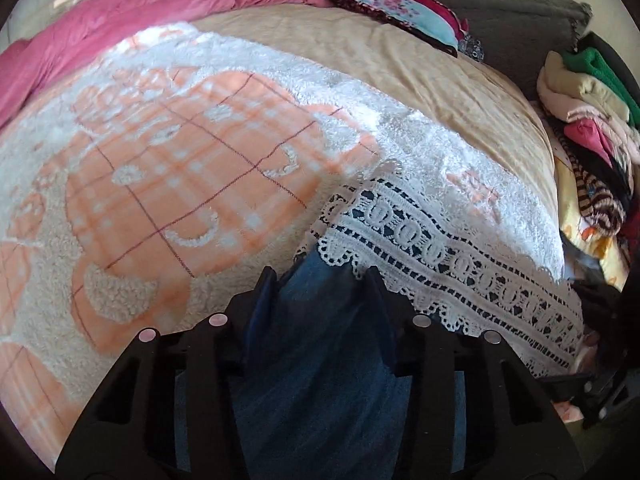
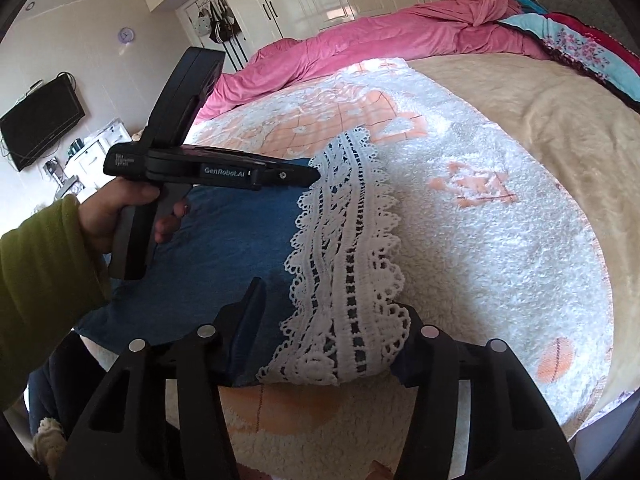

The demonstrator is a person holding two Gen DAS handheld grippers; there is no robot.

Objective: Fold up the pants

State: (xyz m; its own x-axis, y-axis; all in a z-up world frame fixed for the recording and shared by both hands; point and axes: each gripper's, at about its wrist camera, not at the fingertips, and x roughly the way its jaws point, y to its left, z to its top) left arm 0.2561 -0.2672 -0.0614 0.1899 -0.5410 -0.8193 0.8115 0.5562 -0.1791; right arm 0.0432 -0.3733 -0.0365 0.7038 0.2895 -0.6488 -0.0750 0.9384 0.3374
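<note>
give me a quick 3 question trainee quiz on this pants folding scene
1. True or false: the blue pants have a white lace hem.
2. What lies directly under the pants? A) bare wood floor B) orange-and-white fleece blanket C) glass table
3. Fill in: the left tool reaches the pants near the ____ trim.

Key: 1 true; 2 B; 3 lace. Both tools, the right tool included, have jaws apart around the fabric.

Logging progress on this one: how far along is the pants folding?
Early. Done: the blue pants lie spread on the fluffy blanket, lace hem flat. In hand: the left gripper and right gripper both sit at that hem, jaws apart. Left: gripping it and every fold.
</note>
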